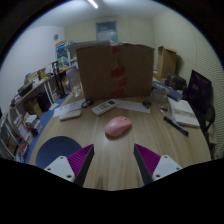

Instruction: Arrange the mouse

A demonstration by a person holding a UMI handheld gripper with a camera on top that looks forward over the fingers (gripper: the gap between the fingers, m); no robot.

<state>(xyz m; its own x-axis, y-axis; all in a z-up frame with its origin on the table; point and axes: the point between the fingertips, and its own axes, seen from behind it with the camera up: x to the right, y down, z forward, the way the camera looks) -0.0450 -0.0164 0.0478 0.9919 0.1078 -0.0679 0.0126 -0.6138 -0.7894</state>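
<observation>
A pink mouse [118, 126] lies on the light wooden table [150, 130], beyond my fingers and slightly left of the midline between them. My gripper [113, 160] is open and empty, with its two purple pads [80, 158] spread wide over the table's near part. A dark blue round mouse mat [58, 150] lies on the table to the left of the left finger, apart from the mouse.
A large cardboard box [115, 68] stands at the table's far side. White flat items [105, 105] lie in front of it. A black pen [175, 126], a notebook and a monitor [200, 95] are at the right. Shelves stand at the left.
</observation>
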